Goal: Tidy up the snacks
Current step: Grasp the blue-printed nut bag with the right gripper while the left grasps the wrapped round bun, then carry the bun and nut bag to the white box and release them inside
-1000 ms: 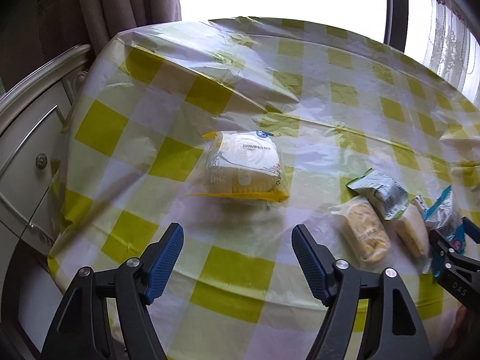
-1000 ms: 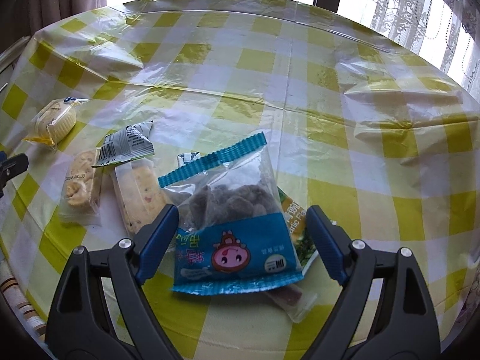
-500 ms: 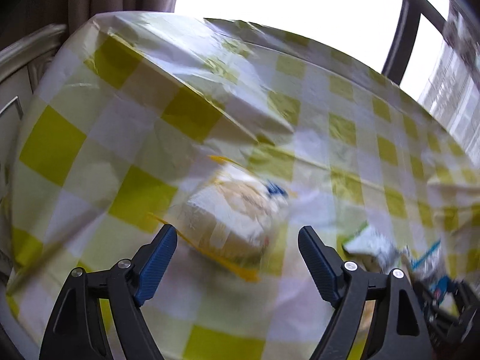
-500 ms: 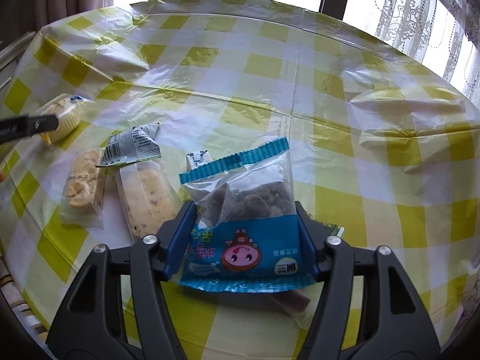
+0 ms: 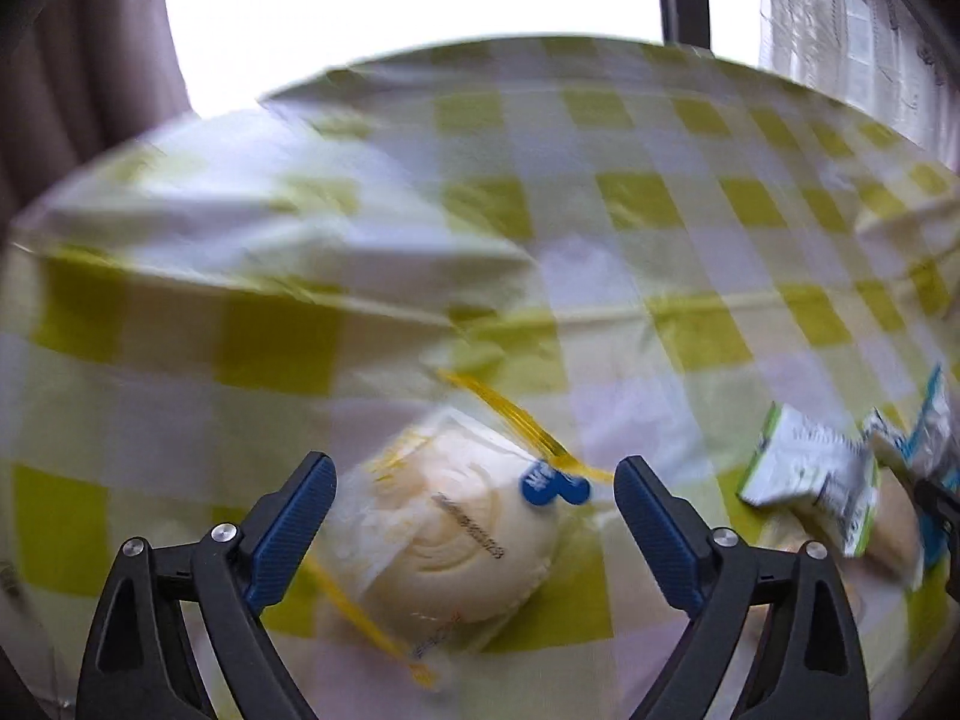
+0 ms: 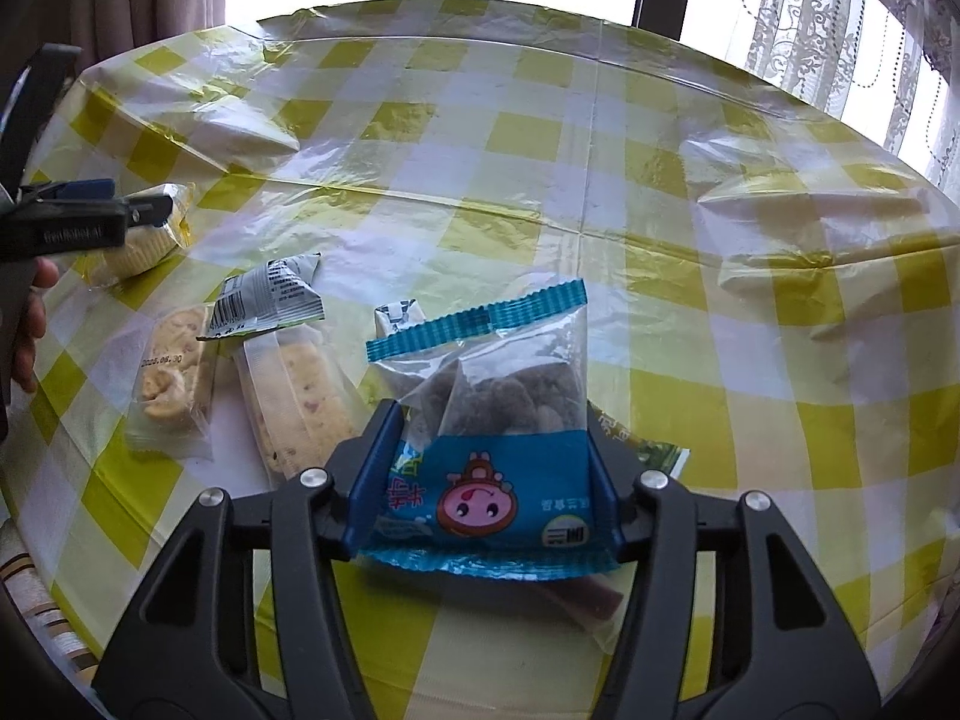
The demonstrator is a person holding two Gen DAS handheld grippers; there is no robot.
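Note:
A round pale cake in a clear wrapper with yellow seams (image 5: 456,534) lies on the yellow-checked tablecloth (image 5: 600,240). It sits between the blue fingers of my left gripper (image 5: 474,468). The jaws are opening and the pads stand clear of the wrapper on both sides. In the right wrist view that same gripper (image 6: 120,204) hovers over the cake (image 6: 150,246) at the far left. My right gripper (image 6: 489,414) is shut on a blue-and-clear snack bag with a cartoon pig (image 6: 498,360), with the pads pressing its two side edges.
Left of the blue bag lie a green-white packet (image 6: 270,294), a biscuit pack (image 6: 171,372), a speckled bar (image 6: 300,402) and a small white sachet (image 6: 396,315). A green packet (image 6: 654,450) sticks out from under the bag. A hand (image 6: 30,324) shows at the left edge.
My left gripper moved forward over the wrapped cake, rolled, and opened wider around it. My right gripper closed onto the blue snack bag and stayed in place.

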